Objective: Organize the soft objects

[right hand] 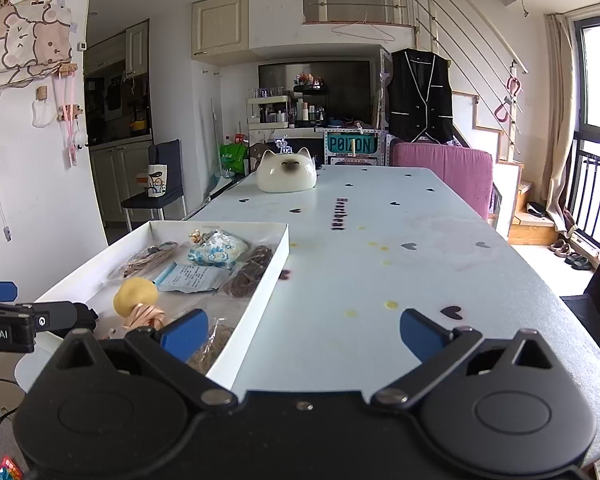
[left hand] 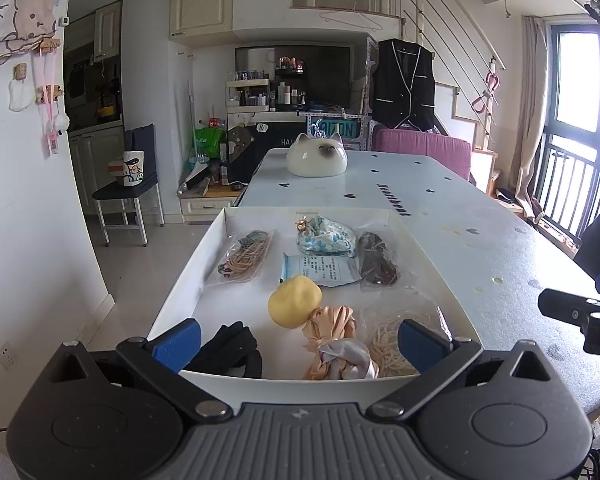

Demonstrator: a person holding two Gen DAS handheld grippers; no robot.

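White tray (left hand: 188,264) on the table (left hand: 480,240), holding the soft objects: yellow ball (left hand: 294,301), peach scarf (left hand: 332,332), black band (left hand: 232,346), floral pouch (left hand: 327,236), folded packet (left hand: 320,270) and bagged ties. Left gripper (left hand: 299,338) hovers over the tray's near end, fingers spread wide, holding nothing. Right gripper (right hand: 303,334) hangs over bare table beside the tray, fingers likewise wide and empty. Every soft item visible already lies inside the tray, loosely scattered; the sorting appears largely complete or awaiting tidying.
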